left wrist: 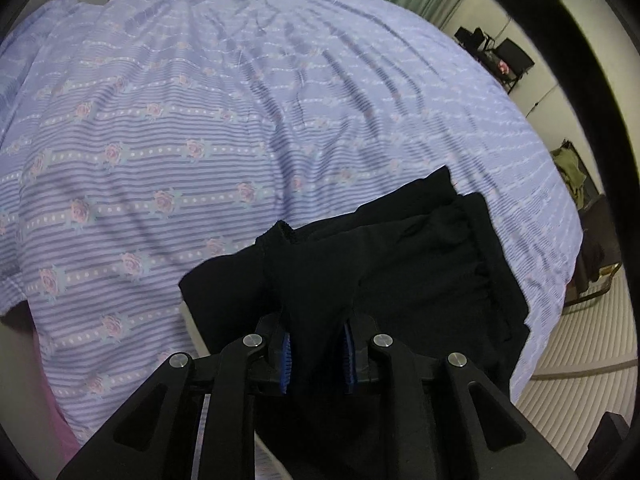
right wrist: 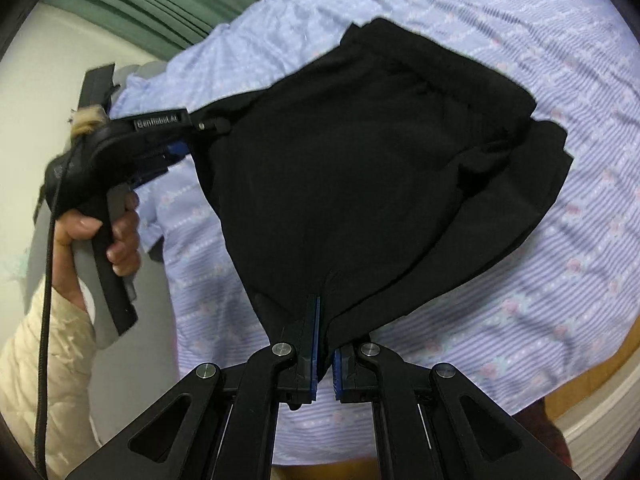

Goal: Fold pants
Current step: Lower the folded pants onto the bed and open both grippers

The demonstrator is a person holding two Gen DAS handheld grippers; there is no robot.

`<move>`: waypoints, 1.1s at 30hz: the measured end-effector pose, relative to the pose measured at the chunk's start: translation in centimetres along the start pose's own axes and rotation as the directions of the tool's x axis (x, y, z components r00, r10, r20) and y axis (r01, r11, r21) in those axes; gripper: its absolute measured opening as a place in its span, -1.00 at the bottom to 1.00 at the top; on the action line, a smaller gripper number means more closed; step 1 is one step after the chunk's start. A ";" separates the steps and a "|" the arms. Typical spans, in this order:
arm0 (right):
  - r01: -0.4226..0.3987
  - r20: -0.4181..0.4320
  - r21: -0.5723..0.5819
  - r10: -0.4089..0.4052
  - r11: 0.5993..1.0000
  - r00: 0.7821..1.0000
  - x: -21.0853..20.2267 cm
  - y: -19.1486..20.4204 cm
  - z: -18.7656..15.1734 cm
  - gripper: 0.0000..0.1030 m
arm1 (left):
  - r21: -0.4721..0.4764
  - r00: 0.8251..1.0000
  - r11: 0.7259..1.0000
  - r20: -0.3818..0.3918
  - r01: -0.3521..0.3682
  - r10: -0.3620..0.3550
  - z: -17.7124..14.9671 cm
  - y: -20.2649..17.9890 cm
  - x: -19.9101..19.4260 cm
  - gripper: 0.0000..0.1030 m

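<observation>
Black fabric fills both sets of jaws: the right gripper (right wrist: 324, 364) is pinched nearly closed on one corner of the pants (right wrist: 372, 176), while the left gripper (left wrist: 318, 352), jaws a little apart, has a bunched fold between its blue pads (left wrist: 285, 354). From the fingers the garment runs forward and down onto the striped floral bedsheet (left wrist: 168, 128), its far end already resting in layers near the bed's edge. Both grippers tilt steeply downward, side by side; a hand (right wrist: 116, 236) in a cream quilted sleeve (right wrist: 44, 364) grips the left tool's handle. The held edge looks ready to be laid over the far end.
</observation>
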State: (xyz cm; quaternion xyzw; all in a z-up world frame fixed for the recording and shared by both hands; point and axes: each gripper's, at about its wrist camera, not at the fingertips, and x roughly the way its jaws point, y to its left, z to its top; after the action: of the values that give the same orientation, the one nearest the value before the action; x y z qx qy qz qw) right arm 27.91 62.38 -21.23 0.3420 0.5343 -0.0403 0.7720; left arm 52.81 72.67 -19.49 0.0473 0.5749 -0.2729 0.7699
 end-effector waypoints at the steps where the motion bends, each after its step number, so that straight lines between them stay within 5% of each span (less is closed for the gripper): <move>1: 0.009 -0.004 -0.007 -0.009 1.000 1.000 0.8 0.1 0.4 -0.88 | 0.010 1.000 1.000 -0.004 -0.016 0.016 0.1 0.0 0.2 -0.56; 8: 0.020 -0.071 -0.050 -0.024 0.999 0.997 3.4 2.6 0.0 -0.78 | 0.017 0.990 0.990 -0.001 -0.142 0.142 1.9 1.8 0.8 -0.26; 11: 0.013 -0.112 -0.036 -0.017 0.999 0.994 3.9 2.5 -0.3 -0.37 | 0.035 0.975 0.974 0.026 -0.222 0.221 2.5 1.9 0.3 -0.09; 13: 0.007 -0.132 -0.026 -0.011 1.000 0.991 3.7 2.2 -0.6 -0.15 | 0.034 0.961 0.961 0.051 -0.274 0.272 2.4 1.8 -0.5 0.06; 16: 0.015 -0.111 -0.045 -0.019 0.999 0.994 2.0 2.3 -0.9 0.11 | 0.052 0.915 0.921 0.150 -0.386 0.375 1.8 0.9 -3.1 0.19; 22: 0.079 0.106 -0.158 -0.062 0.984 0.992 -5.6 1.1 0.9 0.59 | 0.087 0.904 0.923 0.254 -0.376 0.344 -1.3 -2.4 -9.8 0.43; 27: 0.185 0.292 -0.283 -0.099 0.941 0.951 -13.8 -1.0 2.8 0.72 | 0.057 0.889 0.934 0.333 -0.352 0.314 -4.7 -6.7 -15.1 0.73; 33: 0.233 0.413 -0.354 -0.072 0.906 0.908 -22.6 -5.5 4.2 0.81 | -0.012 0.865 0.944 0.396 -0.330 0.308 -9.4 -15.3 -19.6 0.85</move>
State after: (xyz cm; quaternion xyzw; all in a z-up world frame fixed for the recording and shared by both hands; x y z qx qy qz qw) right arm 19.28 48.93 -3.83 0.1203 0.3923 -0.0602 0.9099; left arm 33.77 70.51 -1.09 0.1076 0.3855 -0.1617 0.9020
